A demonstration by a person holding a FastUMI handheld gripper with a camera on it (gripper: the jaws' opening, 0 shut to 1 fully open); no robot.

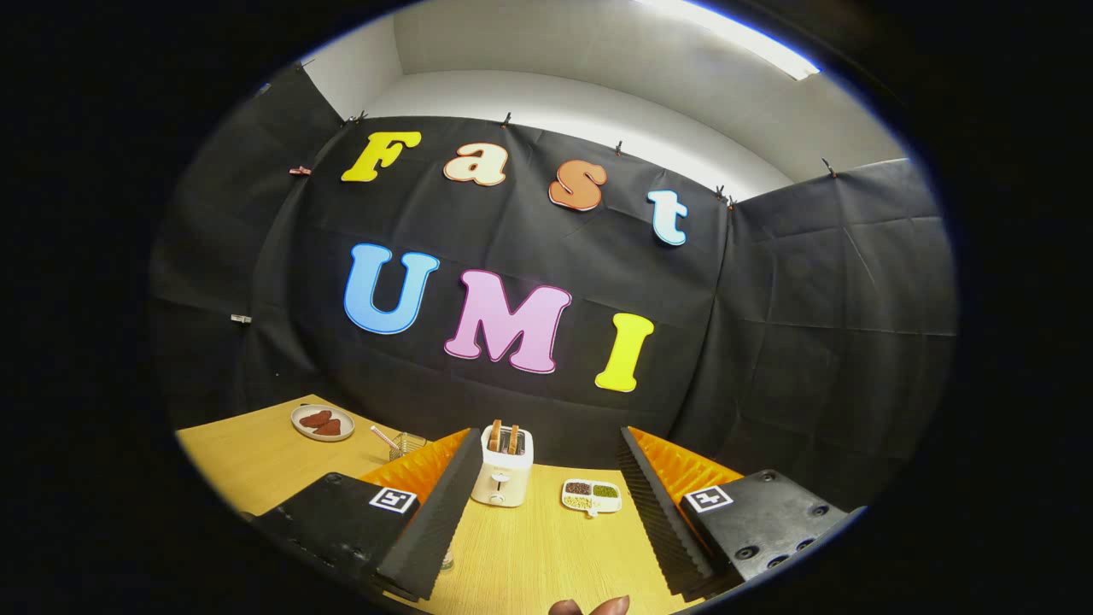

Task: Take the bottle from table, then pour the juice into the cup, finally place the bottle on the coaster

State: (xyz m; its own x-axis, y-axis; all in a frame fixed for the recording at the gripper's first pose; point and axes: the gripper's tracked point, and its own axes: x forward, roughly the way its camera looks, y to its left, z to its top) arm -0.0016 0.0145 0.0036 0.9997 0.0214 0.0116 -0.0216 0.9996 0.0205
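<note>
My gripper [548, 440] is open and tilted up over the wooden table [529, 555], its two black ribbed fingers [435, 521] wide apart with nothing between them. A clear glass cup [408, 444] with a pink straw stands just past the left fingertip, partly hidden by the finger's orange side. Tucked against the inner edge of the left finger, low and near its base, is a small clear object [446, 560]; I cannot tell what it is.
A white toaster [504, 470] with two slices stands just beyond the fingers, by the left fingertip. A white divided dish of beans [592, 496] lies to its right. A plate of brown pieces [322, 422] sits far left. A person's fingertips [589, 607] show under the gripper.
</note>
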